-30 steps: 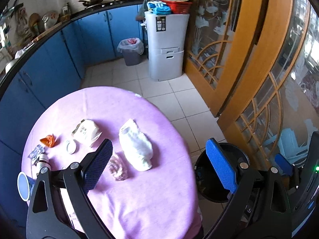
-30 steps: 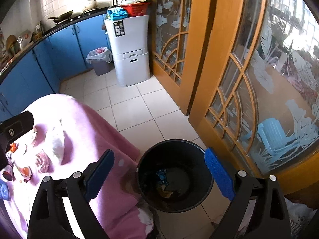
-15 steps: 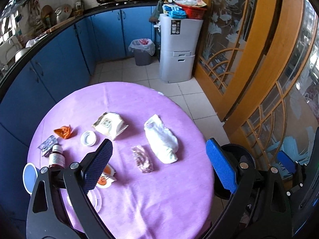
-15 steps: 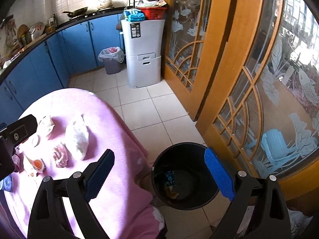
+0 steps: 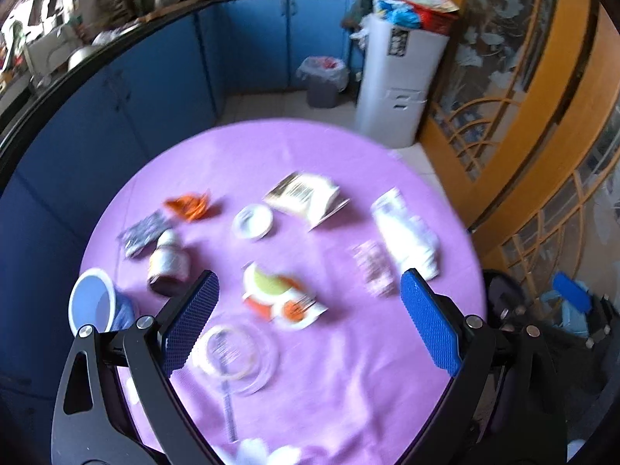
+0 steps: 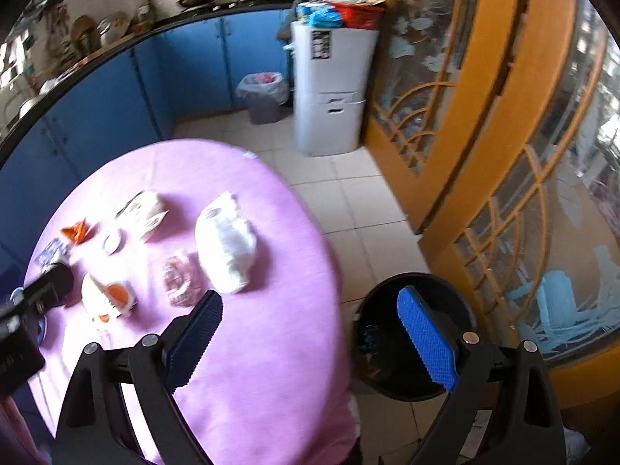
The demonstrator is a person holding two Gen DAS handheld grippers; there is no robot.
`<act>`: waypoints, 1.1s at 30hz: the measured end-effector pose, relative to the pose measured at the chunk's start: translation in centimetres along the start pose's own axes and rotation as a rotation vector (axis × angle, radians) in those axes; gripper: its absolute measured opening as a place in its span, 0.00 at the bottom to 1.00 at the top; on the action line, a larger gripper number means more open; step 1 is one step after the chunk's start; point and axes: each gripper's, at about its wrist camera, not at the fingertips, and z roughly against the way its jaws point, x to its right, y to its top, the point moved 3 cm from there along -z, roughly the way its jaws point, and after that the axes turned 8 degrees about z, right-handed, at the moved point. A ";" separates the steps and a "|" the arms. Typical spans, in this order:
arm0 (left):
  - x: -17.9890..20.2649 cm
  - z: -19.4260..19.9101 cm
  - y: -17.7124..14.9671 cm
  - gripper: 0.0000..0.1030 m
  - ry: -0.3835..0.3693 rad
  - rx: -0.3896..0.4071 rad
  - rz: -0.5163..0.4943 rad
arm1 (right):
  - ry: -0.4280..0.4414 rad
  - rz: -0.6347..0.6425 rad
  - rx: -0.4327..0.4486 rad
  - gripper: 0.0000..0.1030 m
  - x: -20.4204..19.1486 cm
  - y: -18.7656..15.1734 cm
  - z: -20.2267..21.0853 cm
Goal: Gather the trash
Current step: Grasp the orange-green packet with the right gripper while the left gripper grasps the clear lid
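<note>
Trash lies on a round table with a purple cloth (image 5: 310,147): a white crumpled bag (image 5: 407,232) (image 6: 226,244), a clear pink wrapper (image 5: 374,267) (image 6: 180,279), a white printed packet (image 5: 306,193) (image 6: 143,209), an orange wrapper (image 5: 188,205), a silver wrapper (image 5: 141,230) and a white-orange packet (image 5: 281,298) (image 6: 106,296). A black trash bin (image 6: 387,333) stands on the floor right of the table. My left gripper (image 5: 308,325) is open and empty above the table's near side. My right gripper (image 6: 310,343) is open and empty between table edge and bin.
On the table are also a small jar (image 5: 168,267), a white lid (image 5: 252,221), a blue-white cup (image 5: 93,306) and a clear glass dish (image 5: 234,350). Blue cabinets (image 5: 162,62), a lined grey bin (image 6: 263,97), a white appliance (image 6: 329,89) and wooden glass doors (image 6: 484,116) surround it.
Both grippers have swung left toward the table. The left view now centres on the trash, and the right view shows more of the table and less of the black bin.
</note>
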 end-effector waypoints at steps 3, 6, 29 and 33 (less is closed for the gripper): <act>-2.8 -0.7 -1.9 0.91 0.031 -0.056 0.026 | 0.045 0.037 -0.032 0.87 -1.9 -0.2 -0.9; -5.1 -1.9 -3.7 0.91 0.048 -0.133 0.050 | 0.082 0.075 -0.063 0.87 -3.8 -0.6 -1.8; -13.1 -7.9 -5.8 0.88 0.110 -0.291 0.215 | 0.326 0.247 -0.147 0.87 -14.1 1.1 -4.6; -13.4 -7.7 -5.8 0.82 0.032 -0.310 0.237 | 0.334 0.293 -0.143 0.86 -15.9 1.6 -4.6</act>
